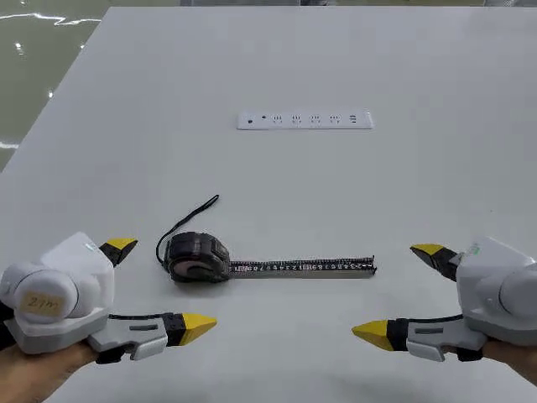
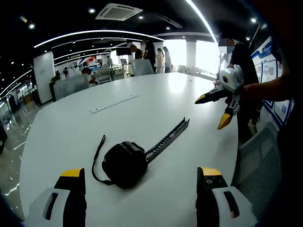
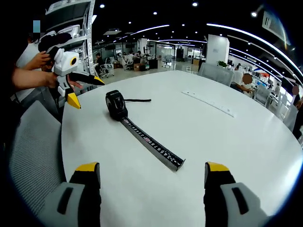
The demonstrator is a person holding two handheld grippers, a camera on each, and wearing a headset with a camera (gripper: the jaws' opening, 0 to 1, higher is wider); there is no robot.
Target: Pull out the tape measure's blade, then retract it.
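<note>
Tape measure (image 1: 197,257) lies centre-left in the head view on the white table (image 1: 436,168), its blade (image 1: 302,267) drawn out and running rightward across the frame. The left gripper (image 1: 165,283), jaws wide and empty, sits just beside the case. The right gripper (image 1: 394,290), equally wide, is near the blade's tip. In the left gripper view the case lies straight ahead at centre. In the right gripper view the blade's tip points at the jaws, with the case beyond at upper left. Retraction likely comes next.
</note>
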